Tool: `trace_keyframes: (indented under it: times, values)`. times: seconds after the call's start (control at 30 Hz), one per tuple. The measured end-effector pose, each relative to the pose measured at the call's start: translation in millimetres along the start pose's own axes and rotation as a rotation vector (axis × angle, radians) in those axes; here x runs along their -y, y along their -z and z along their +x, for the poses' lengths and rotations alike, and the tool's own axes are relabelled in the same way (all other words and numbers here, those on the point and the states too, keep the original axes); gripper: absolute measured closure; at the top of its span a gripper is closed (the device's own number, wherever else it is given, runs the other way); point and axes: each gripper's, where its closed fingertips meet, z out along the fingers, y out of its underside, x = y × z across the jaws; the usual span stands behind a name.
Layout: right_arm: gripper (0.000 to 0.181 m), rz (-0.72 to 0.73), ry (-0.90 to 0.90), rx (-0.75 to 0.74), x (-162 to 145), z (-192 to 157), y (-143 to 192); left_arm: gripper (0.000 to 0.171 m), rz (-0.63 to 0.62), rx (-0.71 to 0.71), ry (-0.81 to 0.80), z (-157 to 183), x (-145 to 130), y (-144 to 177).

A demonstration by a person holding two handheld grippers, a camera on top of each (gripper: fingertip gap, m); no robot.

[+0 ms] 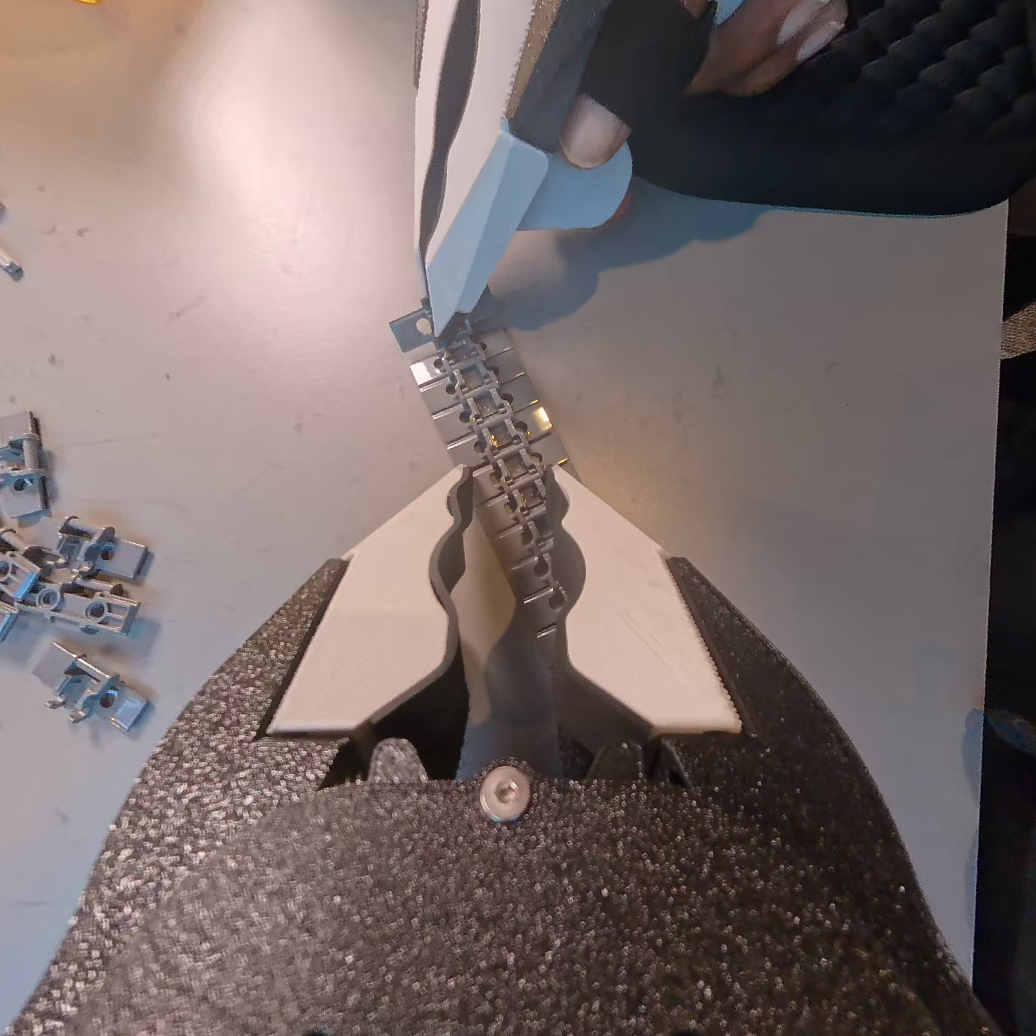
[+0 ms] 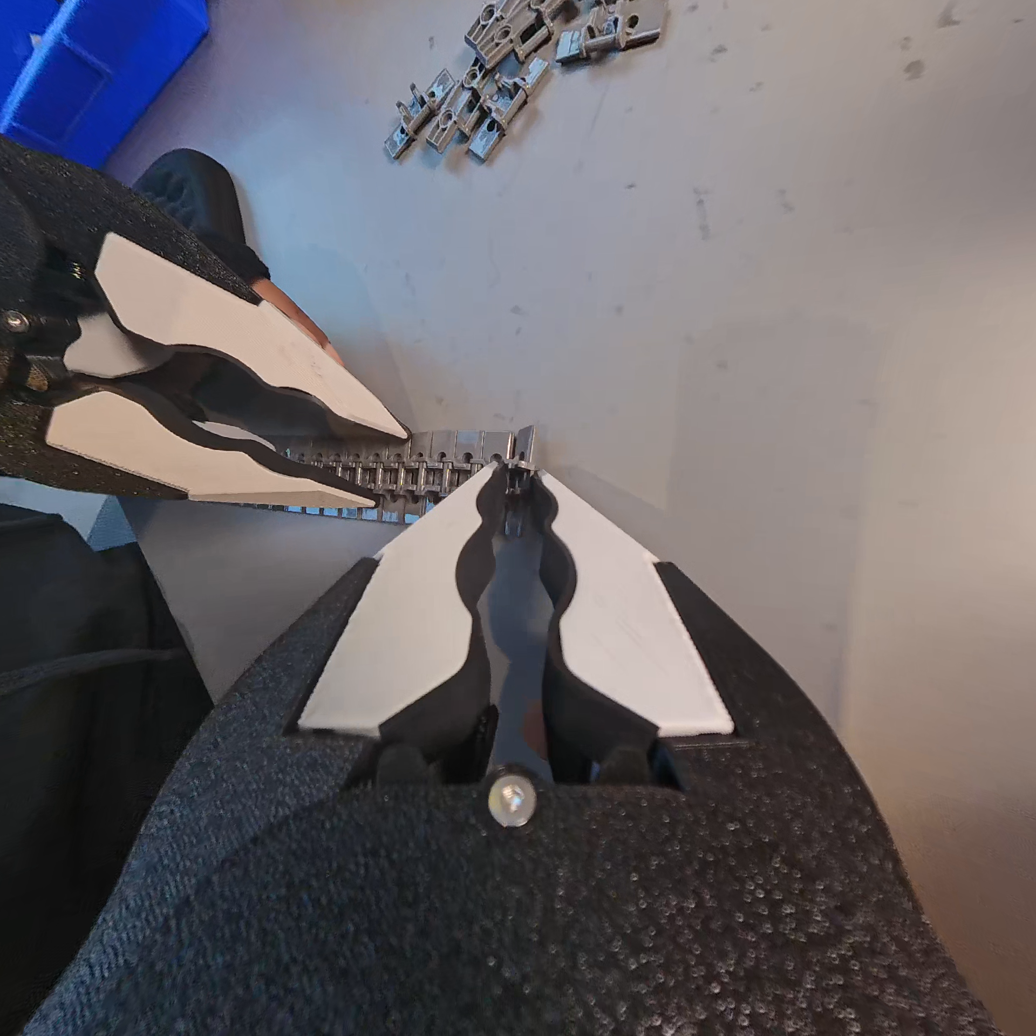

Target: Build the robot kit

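Broadly, a pale grey table (image 1: 785,448) fills both views, scuffed in places, with a blue bin (image 2: 84,61) at its far corner in the right wrist view. Next in size are the two hand-held tools: the left gripper (image 1: 510,493) has its white fingers pinched on the sides of a dark grey link chain (image 1: 488,415), while the right gripper (image 2: 518,476) comes in from the opposite end, its tips pressed together on the last link (image 2: 524,443), which stands tilted up from the rest. A gloved hand (image 1: 785,84) grips the right tool's handle. The chain lies near the middle of the table between the two tools, several links joined in a row, its long axis running from the left gripper's jaws straight out toward the right gripper's tips; in the right wrist view that same axis crosses from left to right, ending at the upturned link. Well apart from it lies a heap of loose links (image 2: 504,84), unjoined. As a judgement, the raised end link could twist out of the narrow pinch if it is pushed at an angle, and the jointed chain could buckle or slide, since the left gripper clamps only one end.
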Motion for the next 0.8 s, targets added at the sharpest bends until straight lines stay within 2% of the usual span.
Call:
trace_keyframes:
  times: [0.23,0.5,0.67,0.8]
  values:
    - [0.172,-0.054,0.052,-0.002,-0.9,0.4,-1.1,0.149,0.002,0.002,-0.005,0.7,-0.1,0.2]
    - [0.171,-0.017,0.081,-0.027,0.3,-0.5,-0.3,0.149,0.009,-0.002,0.01,1.3,-0.2,0.4]
    - [0.163,0.004,0.025,0.054,3.4,-2.5,4.4,0.149,0.011,-0.001,0.006,1.5,-0.2,0.4]
    - [0.163,-0.056,0.024,0.074,-3.1,-2.6,5.4,0.149,0.01,0.001,0.004,1.5,-0.2,0.4]
